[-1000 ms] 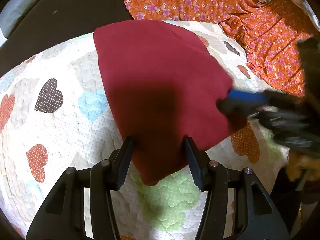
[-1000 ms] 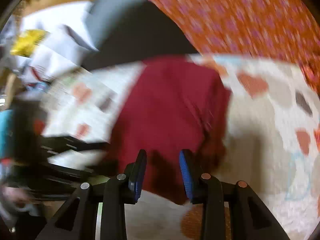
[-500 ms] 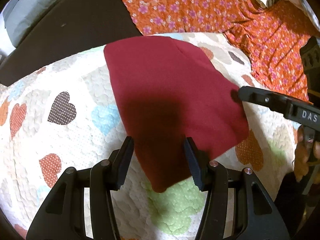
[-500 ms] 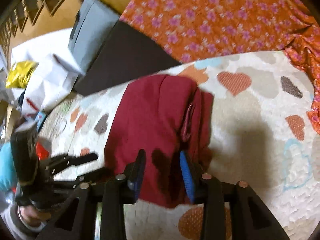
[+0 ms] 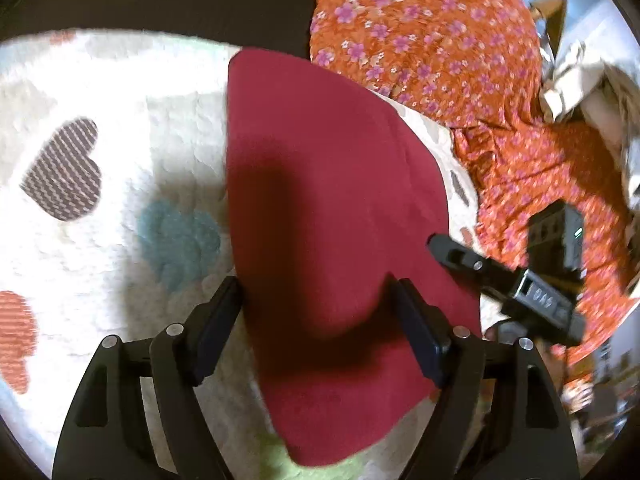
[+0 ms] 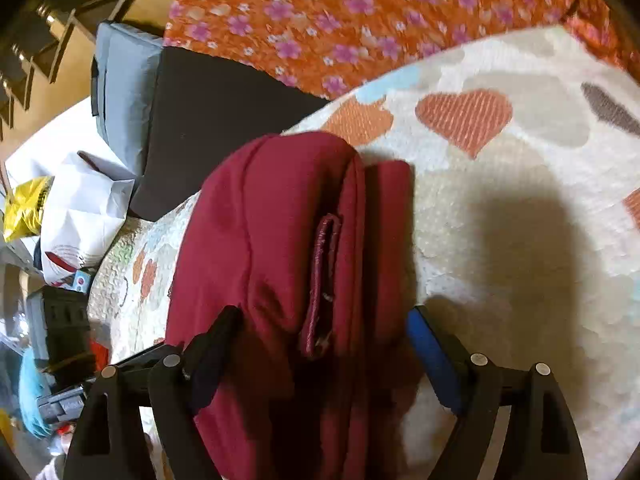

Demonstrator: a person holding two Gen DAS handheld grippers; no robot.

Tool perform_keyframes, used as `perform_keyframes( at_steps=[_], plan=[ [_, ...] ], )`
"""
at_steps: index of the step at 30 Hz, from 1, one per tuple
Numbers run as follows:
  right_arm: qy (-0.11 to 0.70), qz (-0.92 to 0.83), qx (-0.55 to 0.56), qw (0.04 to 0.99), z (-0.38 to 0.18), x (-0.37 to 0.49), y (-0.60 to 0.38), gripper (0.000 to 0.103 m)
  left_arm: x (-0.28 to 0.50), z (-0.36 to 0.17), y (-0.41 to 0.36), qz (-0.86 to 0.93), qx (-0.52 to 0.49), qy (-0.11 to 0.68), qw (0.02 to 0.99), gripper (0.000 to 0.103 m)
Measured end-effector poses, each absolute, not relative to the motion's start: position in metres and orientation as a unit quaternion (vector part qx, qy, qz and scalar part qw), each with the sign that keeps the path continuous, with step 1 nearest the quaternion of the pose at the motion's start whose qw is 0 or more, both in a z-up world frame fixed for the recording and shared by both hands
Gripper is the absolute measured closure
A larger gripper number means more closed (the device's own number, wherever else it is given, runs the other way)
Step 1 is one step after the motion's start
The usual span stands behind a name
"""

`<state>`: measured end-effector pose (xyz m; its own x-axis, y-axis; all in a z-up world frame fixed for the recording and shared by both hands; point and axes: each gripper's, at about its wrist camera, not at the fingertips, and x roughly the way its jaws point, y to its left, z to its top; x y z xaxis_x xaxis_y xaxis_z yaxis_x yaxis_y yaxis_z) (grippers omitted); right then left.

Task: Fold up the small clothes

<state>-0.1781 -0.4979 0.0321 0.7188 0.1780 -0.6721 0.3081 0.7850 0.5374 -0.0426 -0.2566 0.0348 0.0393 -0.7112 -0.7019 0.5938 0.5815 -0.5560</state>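
Maroon garment, folded flat, lies on the heart-print quilt that covers the bed, reaching up to the quilt's far edge in your left wrist view. Your left claw hangs over the garment's near part with its fingers spread wide, one at the cloth's left edge and the other over its right part; whether they touch the fabric cannot be told. Your right claw comes in from the right edge of the quilt, its dark tip over the garment's right side. Beyond the quilt's far right edge lies an orange floral cloth.

In your right wrist view, the maroon garment shows stacked folded layers and a stitched hem strip running along the top. Your right claw straddles the near end of the bundle, jaws apart, black finger on the left and blue-padded finger on the right, clamping nothing. The quilt spreads bare to the right. A white bag and a yellow packet sit off the bed at left, beside a dark mat.
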Motion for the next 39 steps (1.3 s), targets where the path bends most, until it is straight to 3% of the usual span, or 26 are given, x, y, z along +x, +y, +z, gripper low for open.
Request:
perform_keyframes(
  at_steps=[9, 11, 16, 17, 21, 27, 32, 39],
  plan=[
    [0.352, 0.000, 0.359, 0.864, 0.014, -0.159, -0.508, 0.014, -0.023, 0.021, -0.273, -0.463, -0.082, 0.531, 0.705, 0.022],
    [0.350, -0.002, 0.346, 0.870, 0.016, -0.157, -0.503, 0.024, -0.026, 0.023, -0.274, -0.466, -0.081, 0.525, 0.707, 0.022],
    [0.336, -0.021, 0.318, 0.886, 0.035, -0.171, -0.487, 0.044, -0.042, 0.046, -0.264, -0.482, -0.072, 0.494, 0.720, 0.046],
    [0.335, -0.018, 0.314, 0.888, 0.040, -0.174, -0.481, 0.046, -0.045, 0.052, -0.260, -0.485, -0.073, 0.491, 0.720, 0.046],
    [0.343, 0.007, 0.310, 0.887, 0.054, -0.186, -0.451, 0.047, -0.070, 0.074, -0.236, -0.473, -0.049, 0.482, 0.736, 0.046],
    [0.360, 0.051, 0.319, 0.875, 0.057, -0.214, -0.394, 0.047, -0.094, 0.071, -0.169, -0.428, -0.070, 0.532, 0.727, 0.046],
    [0.435, 0.030, 0.284, 0.854, 0.030, -0.219, -0.370, 0.044, -0.113, 0.059, -0.130, -0.355, -0.023, 0.533, 0.767, 0.046],
    [0.371, -0.011, 0.286, 0.883, 0.082, -0.248, -0.395, 0.044, -0.147, 0.079, -0.110, -0.347, -0.021, 0.491, 0.799, 0.046]
  ],
)
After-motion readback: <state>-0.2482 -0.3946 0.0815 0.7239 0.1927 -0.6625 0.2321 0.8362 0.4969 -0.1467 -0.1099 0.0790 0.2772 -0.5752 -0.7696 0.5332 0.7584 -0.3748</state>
